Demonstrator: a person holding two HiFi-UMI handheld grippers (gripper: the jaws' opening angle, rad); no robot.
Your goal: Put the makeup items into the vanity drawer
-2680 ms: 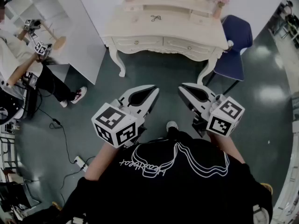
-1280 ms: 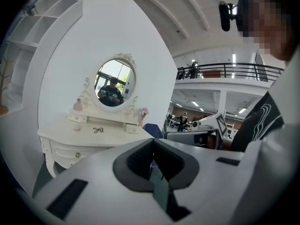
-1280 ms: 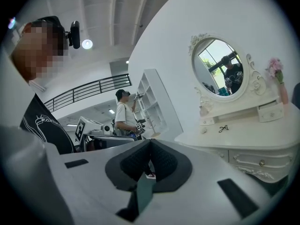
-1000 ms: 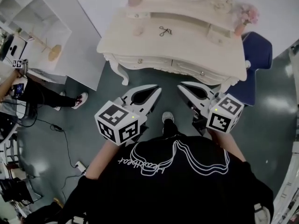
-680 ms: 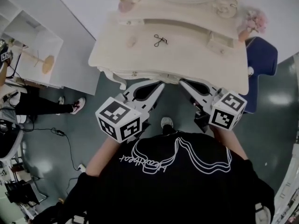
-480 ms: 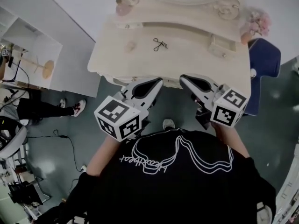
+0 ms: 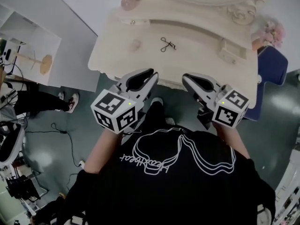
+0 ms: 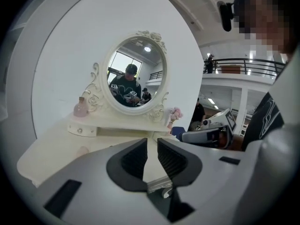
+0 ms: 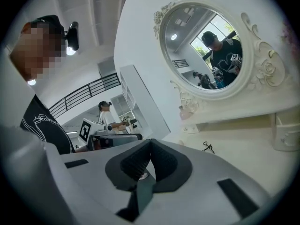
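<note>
The cream vanity (image 7: 201, 36) stands just ahead, and its top's front edge hides the drawer fronts. On top lie a black eyelash curler (image 7: 167, 43) (image 9: 207, 147), a small pink item (image 7: 136, 44) (image 8: 83, 150) and a pink bottle (image 7: 127, 3) (image 8: 80, 108) by the oval mirror (image 8: 133, 74). My left gripper (image 7: 152, 74) (image 8: 152, 142) hovers at the vanity's front edge, its jaws opening with a narrow gap and nothing between them. My right gripper (image 7: 185, 78) (image 9: 150, 142) is beside it, shut and empty.
A blue chair (image 7: 276, 64) stands right of the vanity, with pink flowers (image 7: 272, 32) at the top's right end. A white shelf unit (image 7: 28, 41) with a wooden stand is at the left. Another person's legs (image 7: 42, 104) and floor cables (image 7: 61, 130) lie lower left.
The vanity has come much closer in the head view. Both grippers have moved from over the floor to its front edge. The left jaws now show a slight gap.
</note>
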